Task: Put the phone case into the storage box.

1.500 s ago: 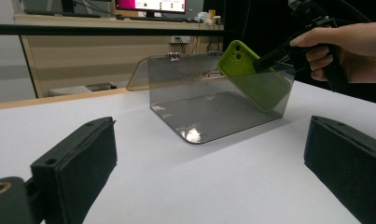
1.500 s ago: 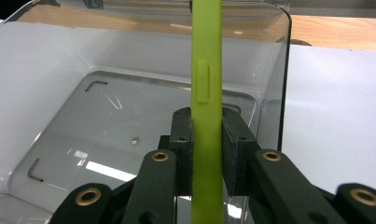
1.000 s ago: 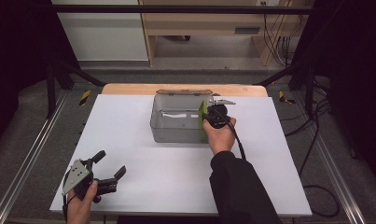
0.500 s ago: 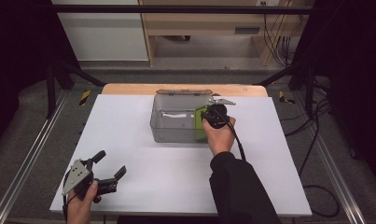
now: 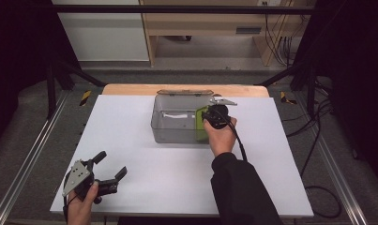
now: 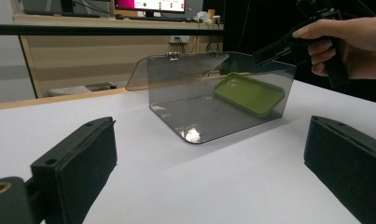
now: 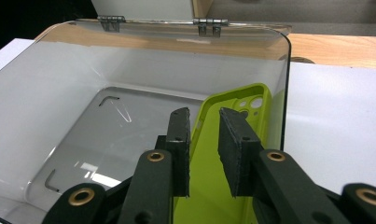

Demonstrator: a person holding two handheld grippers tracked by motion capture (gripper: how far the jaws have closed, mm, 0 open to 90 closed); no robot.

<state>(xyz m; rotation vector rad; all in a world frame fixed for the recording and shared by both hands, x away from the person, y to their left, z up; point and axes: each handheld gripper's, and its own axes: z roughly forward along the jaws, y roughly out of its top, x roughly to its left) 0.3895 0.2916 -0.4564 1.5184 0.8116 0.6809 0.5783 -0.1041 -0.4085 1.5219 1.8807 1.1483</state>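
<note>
A clear grey plastic box stands at the middle back of the white table, its hinged lid folded back. A lime green phone case leans inside against the box's right wall, also in the left gripper view. My right gripper hangs over the box's right rim. In the right gripper view its jaws stand a little apart above the case, pressing on nothing. My left gripper rests open near the table's front left, nothing between its fingers.
The white table top ends in a wooden strip behind the box. Metal rails run along both sides, cables hang at the right. A wooden bench and cabinet stand beyond the table.
The green case shows slightly lower inside the box than a second ago. Both hands stay where they were.
</note>
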